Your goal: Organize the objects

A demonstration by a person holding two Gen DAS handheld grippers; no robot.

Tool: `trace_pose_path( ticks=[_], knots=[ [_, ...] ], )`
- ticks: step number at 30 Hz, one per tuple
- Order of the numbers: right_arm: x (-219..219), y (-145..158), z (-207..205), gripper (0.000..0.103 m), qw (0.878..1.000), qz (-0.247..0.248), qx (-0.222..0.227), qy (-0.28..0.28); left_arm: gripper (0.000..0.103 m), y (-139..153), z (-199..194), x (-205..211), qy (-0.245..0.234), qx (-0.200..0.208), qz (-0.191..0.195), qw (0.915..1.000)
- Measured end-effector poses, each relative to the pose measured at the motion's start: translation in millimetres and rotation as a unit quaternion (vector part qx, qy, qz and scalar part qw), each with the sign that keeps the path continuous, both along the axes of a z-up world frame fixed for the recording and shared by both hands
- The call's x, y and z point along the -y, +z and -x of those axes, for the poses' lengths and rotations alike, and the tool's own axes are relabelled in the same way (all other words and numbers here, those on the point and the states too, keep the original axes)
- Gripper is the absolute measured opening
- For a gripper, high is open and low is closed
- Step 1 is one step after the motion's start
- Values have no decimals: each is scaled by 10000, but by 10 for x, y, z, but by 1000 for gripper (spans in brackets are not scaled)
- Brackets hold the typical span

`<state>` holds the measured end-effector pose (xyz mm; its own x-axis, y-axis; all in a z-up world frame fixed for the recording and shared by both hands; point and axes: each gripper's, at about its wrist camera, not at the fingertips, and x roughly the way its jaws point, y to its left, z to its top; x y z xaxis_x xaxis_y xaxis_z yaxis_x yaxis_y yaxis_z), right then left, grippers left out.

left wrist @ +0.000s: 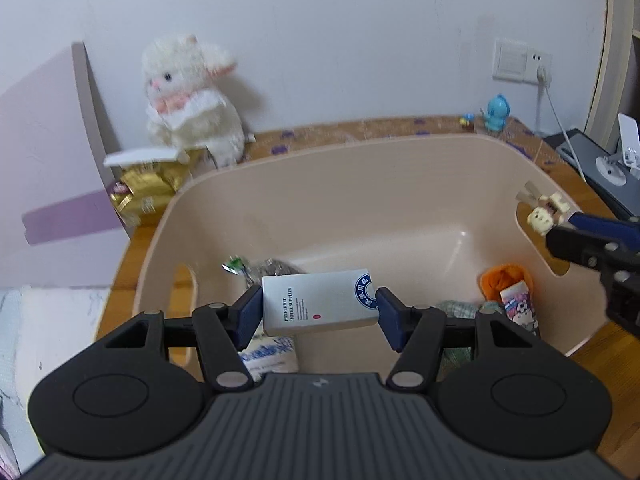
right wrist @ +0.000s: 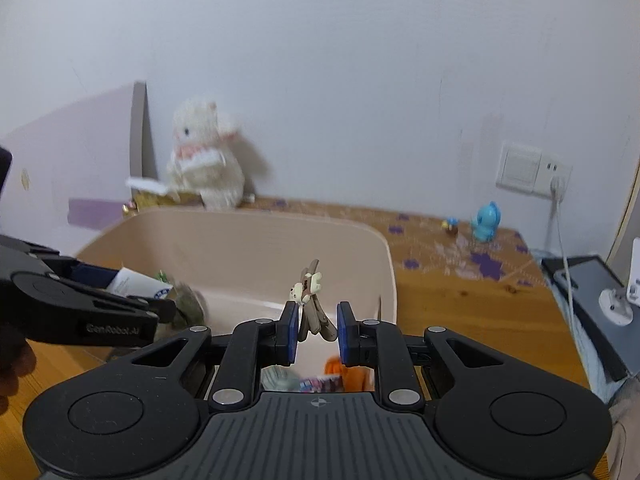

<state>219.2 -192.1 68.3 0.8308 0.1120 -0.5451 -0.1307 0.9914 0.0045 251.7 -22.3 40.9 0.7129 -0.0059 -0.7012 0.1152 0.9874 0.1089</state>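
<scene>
- Left wrist view: my left tool [left wrist: 319, 312] is clamped on a white cardboard box [left wrist: 318, 306], rectangular, printed with small text and a round blue seal, held across its short ends above the inside of the beige plastic tub [left wrist: 360, 184].
- The box hides part of what lies under it: a crinkled dark packet [left wrist: 276, 268] and a white-and-blue sachet [left wrist: 272, 354] show only at their edges.
- At the tub's right end lie a soft orange fabric piece [left wrist: 506, 276] and a small pink printed pack [left wrist: 520, 308], half cut off by my tool's arm; a greenish wrapper [left wrist: 456, 308] beside them is too hidden to identify.
- My right tool enters from the right edge, mostly out of frame, carrying a blurred hair clip [left wrist: 546, 208] over the tub's rim.
- Behind the tub, a fuzzy white plush rabbit [left wrist: 192, 96] sits on the wooden tabletop [left wrist: 600, 356] by a shiny gold package [left wrist: 148, 188]; both are motion-blurred.
- Right wrist view: my right tool [right wrist: 318, 332] has its blue pads apart, yet the clip rests against the left pad and stands up between them; whether it is truly gripped, I cannot tell.
- The clip is brownish, with a small cream figure on top.
- A blue plastic figurine [right wrist: 484, 226] stands near the wall, well apart from the tub.
</scene>
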Motion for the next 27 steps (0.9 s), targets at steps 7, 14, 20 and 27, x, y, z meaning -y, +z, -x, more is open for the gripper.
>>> trace_pose_path(
  ticks=[7,14,20,27],
  knots=[
    [-44,-153,-69,22,9992,128,-378,72,67,-86,-40,-1,15,-271,-41,9996],
    [-66,-24,62,56,9998,74,-199,18,86,-17,65,9,-65,-117,-59,9999],
    [-48,126,252,67,10000,-57,-44,-53,90,89,192,-32,-16,31,-10,10000],
    [-15,249,508,77,9998,-148,-30,-153,90,259,442,-73,30,238,106,9997]
  ],
)
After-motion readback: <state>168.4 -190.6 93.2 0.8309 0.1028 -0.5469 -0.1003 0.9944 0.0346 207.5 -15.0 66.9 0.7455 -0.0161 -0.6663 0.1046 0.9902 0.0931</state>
